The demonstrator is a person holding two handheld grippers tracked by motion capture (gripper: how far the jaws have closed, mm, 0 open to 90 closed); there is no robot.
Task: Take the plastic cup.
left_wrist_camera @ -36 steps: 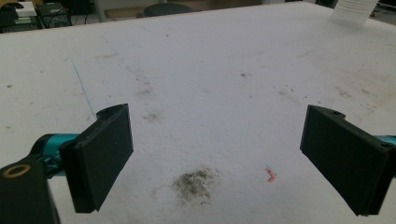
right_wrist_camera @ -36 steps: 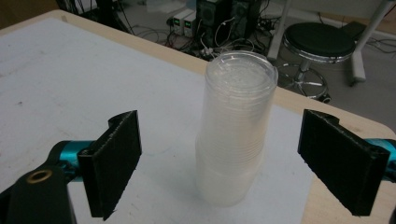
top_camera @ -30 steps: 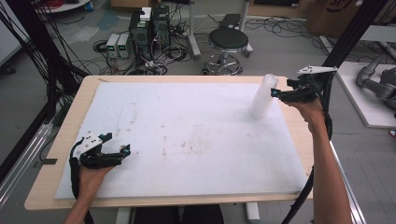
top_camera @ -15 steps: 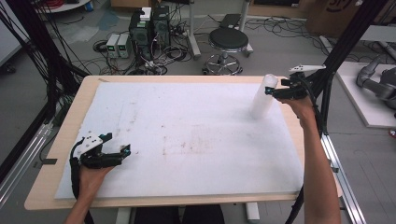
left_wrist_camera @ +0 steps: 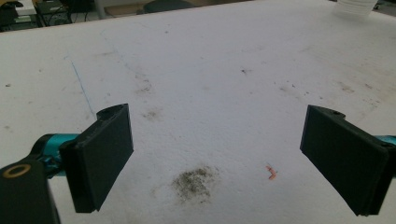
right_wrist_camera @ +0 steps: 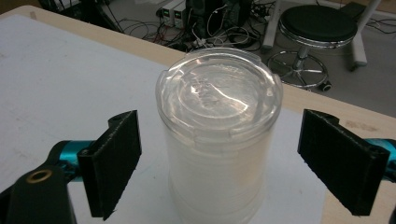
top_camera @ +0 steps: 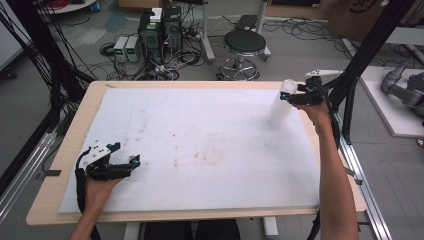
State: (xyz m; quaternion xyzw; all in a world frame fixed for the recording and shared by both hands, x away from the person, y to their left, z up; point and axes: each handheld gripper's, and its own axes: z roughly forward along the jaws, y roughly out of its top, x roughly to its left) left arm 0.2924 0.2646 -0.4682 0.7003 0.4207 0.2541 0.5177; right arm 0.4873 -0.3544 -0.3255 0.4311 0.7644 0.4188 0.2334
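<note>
So the stack of cups (right_wrist_camera: pixel 218 140) stands upright, long axis straight up, bottoms facing the ceiling, at the far right of the worktop (top_camera: pixel 75 130) on the white foam mat (top_camera: pixel 200 145). It's clear, glossy plastic, a tall cylinder that goes milky lower down where the nested walls overlap. The top is a round disc with a raised rim and a couple of small notches at the edge, catching glare.

The right gripper (right_wrist_camera: pixel 219 163) has its fingers (right_wrist_camera: pixel 116 158) wide apart, one on each side of the stack near the top, with a visible gap on both sides, so no contact. The left gripper (left_wrist_camera: pixel 219 163) sits near the front left corner, fingers spread too, nothing between them, just mat with a dark smudge (left_wrist_camera: pixel 194 182).

The mat is matte and scuffed; the worktop edge is pale wood.
</note>
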